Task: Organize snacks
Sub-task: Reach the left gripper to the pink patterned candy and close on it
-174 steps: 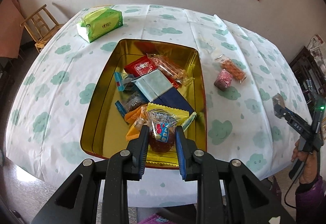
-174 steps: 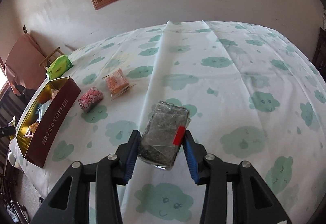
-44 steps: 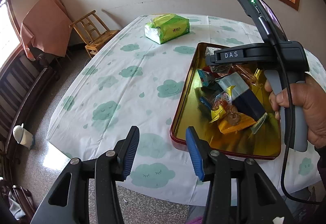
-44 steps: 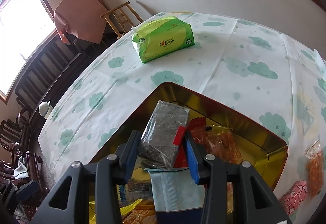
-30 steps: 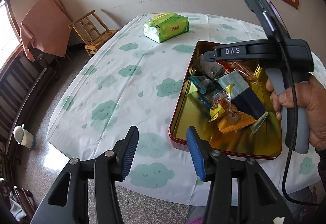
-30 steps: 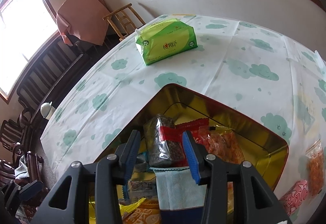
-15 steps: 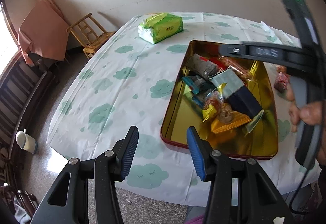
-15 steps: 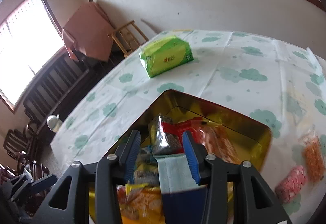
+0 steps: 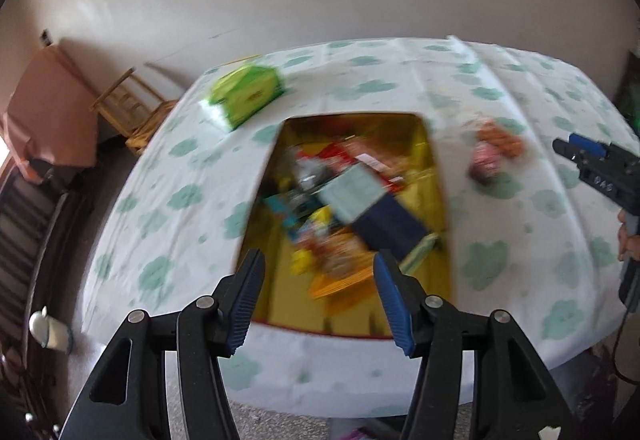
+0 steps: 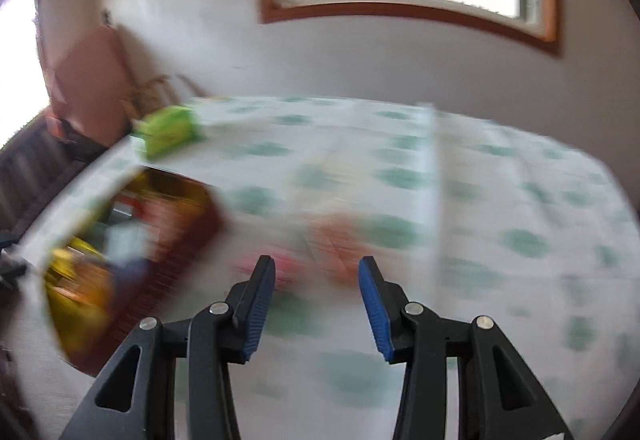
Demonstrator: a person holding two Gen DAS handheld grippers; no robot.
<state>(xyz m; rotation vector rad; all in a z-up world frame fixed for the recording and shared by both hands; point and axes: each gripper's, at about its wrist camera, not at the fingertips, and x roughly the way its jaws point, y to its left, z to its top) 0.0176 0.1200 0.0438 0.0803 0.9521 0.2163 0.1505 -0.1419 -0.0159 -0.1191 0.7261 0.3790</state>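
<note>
Two wrapped snacks, pink (image 9: 485,163) and orange (image 9: 500,138), lie on the bench at three o'clock of the gold tin (image 9: 438,176). Both look light, crinkly and soft, probably best pinched across the middle. Left tongs (image 9: 318,290) are opening, empty; right tongs (image 10: 317,304) spread, empty. Only the left view shows the tin's contents clearly.

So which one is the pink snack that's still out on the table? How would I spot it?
Find the cloud-print tablecloth, then the gold tin full of snacks in its middle. Just outside the tin, on the side away from the green tissue pack, two packets lie close together. The pink snack is the small roundish one nearer the tin; its neighbour, the orange packet, is longer.
</note>
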